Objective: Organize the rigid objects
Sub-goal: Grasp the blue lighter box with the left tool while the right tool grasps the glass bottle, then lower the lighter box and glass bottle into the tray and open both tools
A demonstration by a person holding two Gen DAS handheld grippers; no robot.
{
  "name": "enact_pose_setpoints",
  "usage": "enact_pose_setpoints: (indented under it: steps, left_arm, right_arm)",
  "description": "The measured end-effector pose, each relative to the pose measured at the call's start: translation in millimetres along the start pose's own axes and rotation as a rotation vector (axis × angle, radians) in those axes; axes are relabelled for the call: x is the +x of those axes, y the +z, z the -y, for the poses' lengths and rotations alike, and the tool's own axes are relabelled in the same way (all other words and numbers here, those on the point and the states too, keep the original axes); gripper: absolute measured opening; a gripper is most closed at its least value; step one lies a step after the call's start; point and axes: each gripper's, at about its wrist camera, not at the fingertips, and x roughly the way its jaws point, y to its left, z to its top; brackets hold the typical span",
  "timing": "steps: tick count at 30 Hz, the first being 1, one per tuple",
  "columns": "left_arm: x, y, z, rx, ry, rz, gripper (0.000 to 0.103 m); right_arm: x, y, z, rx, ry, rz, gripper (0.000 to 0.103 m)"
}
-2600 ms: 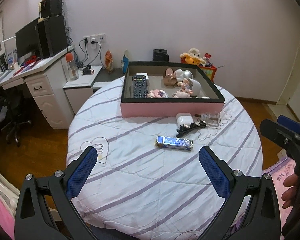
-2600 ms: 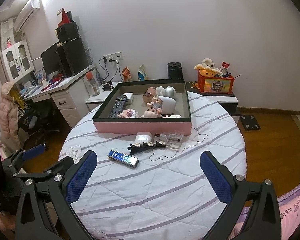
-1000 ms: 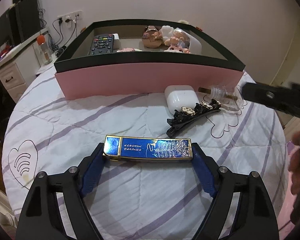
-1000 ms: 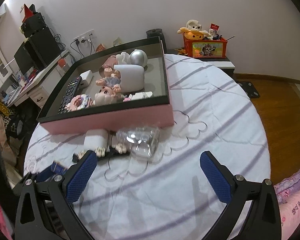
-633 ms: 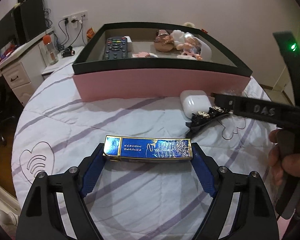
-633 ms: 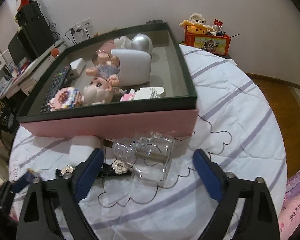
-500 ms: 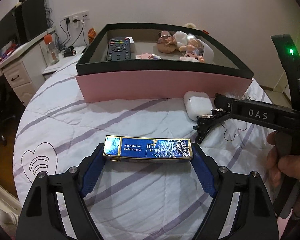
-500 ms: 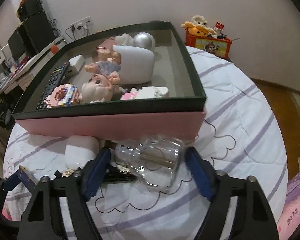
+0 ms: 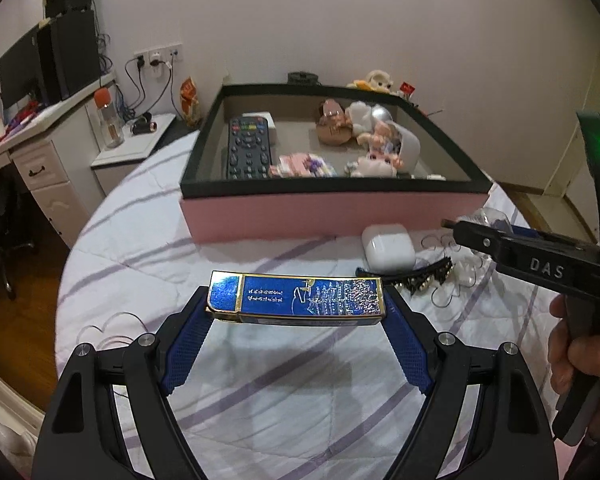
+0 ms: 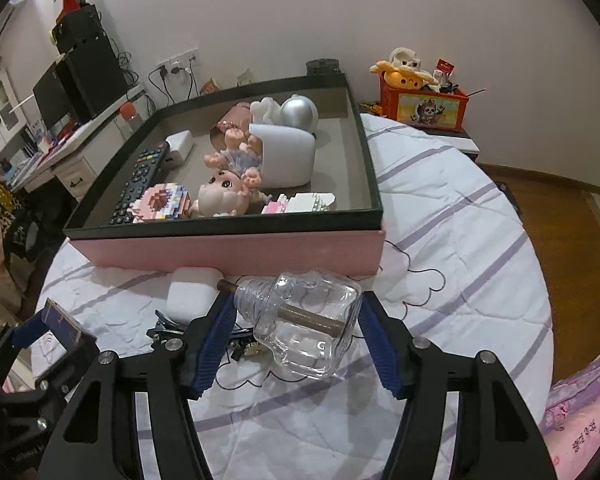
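My left gripper (image 9: 298,314) is shut on a flat blue and gold box (image 9: 296,300), gripped by its two ends and held a little above the round table. In the right wrist view the same box (image 10: 62,326) shows at the lower left. My right gripper (image 10: 296,320) straddles a clear glass bottle (image 10: 312,332) that lies on its side on the quilt. Its jaws are closing and both pads touch the bottle. A white earbud case (image 10: 190,292) and a black hair clip (image 10: 168,330) lie just left of the bottle, in front of the pink box (image 10: 228,252).
The pink box (image 9: 332,216) has a black rim and holds a remote (image 9: 248,148), dolls and brick toys. A person's hand (image 9: 580,356) holds the right gripper's handle. A desk (image 9: 32,152) stands at the left, and an orange toy box (image 10: 424,106) stands behind the table.
My left gripper has lifted the blue box off the quilt. My right gripper has moved in over the glass bottle, and its jaws have narrowed from wide open onto the bottle's sides.
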Motion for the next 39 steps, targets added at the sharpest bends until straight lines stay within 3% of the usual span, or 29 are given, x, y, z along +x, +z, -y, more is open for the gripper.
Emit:
enact_pose_setpoints:
  steps: [8, 17, 27, 39]
  left_arm:
    - [-21, 33, -6, 0.009, -0.006, 0.065, 0.084]
    - [-15, 107, -6, 0.023, -0.007, 0.126, 0.084]
    - [55, 167, 2, 0.037, -0.016, 0.066, 0.084]
    - [120, 174, 8, 0.069, 0.0, -0.031, 0.084]
  right_arm:
    - [-33, 19, -4, 0.002, 0.036, 0.074, 0.064]
    - [-48, 68, -17, -0.046, 0.055, 0.145, 0.064]
    - [-8, 138, -11, -0.042, 0.08, 0.128, 0.064]
    - [63, 170, 3, -0.009, 0.1, 0.028, 0.064]
